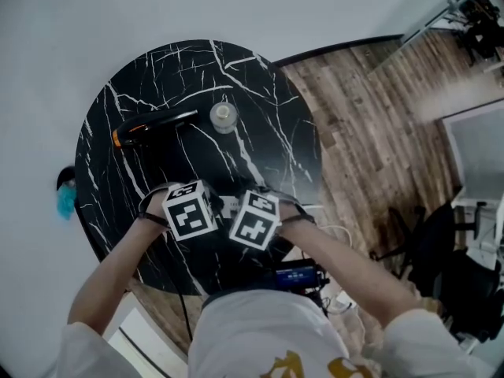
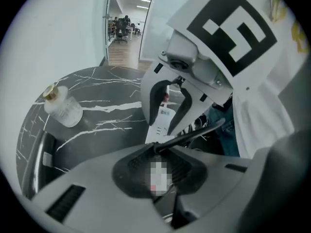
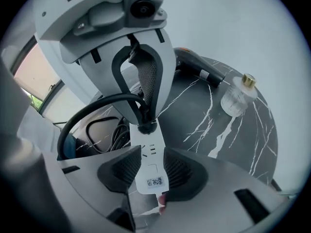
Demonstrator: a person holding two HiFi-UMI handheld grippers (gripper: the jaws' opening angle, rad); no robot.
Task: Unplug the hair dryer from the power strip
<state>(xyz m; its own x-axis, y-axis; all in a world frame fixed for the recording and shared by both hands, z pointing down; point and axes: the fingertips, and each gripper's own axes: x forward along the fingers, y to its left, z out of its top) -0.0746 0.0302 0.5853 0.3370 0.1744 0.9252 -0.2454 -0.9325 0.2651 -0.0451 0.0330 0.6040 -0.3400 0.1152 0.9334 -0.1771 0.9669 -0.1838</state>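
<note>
Left tongs [image 2: 156,152] pinch plug [image 3: 145,126]; right tongs [image 3: 152,160], power strip [image 3: 148,142].

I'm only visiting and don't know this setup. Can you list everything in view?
table: one, black marble, round, on the wood floor
hair dryer: one, black with orange end, table's far left
bottle: one, clear with gold cap, beside the dryer
power strip: one, white, table's near edge
plug: one, black, in the strip
cable: one, black, looping from the plug
left tool: one, grey, shut on the plug
right tool: one, grey, shut on the power strip
</note>
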